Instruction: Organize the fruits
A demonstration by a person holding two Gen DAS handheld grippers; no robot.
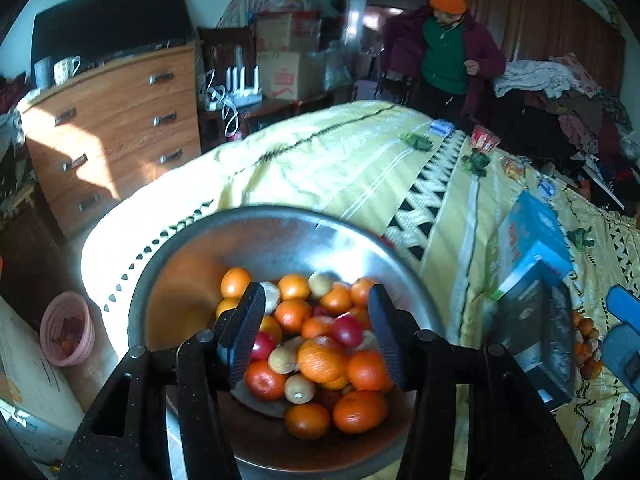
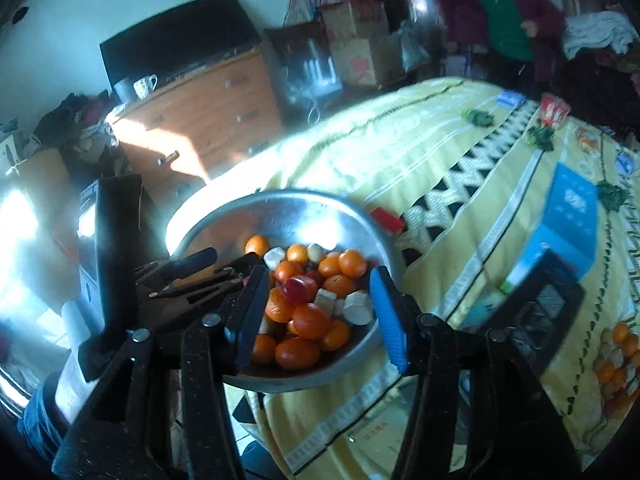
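Hovering over the steel bowl (image 1: 192,240) of oranges (image 1: 322,360), we are holding left gripper (image 1: 316,336) and right gripper (image 2: 320,312) spread, empty

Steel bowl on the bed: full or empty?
Partly full. The steel bowl holds a heap of mixed fruit in its bottom; its upper inner wall is bare.

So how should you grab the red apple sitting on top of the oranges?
Take the red apple across its round sides, coming down from above. It sits on top of the pile in the metal bowl, so its sides are free, while oranges crowd underneath it.
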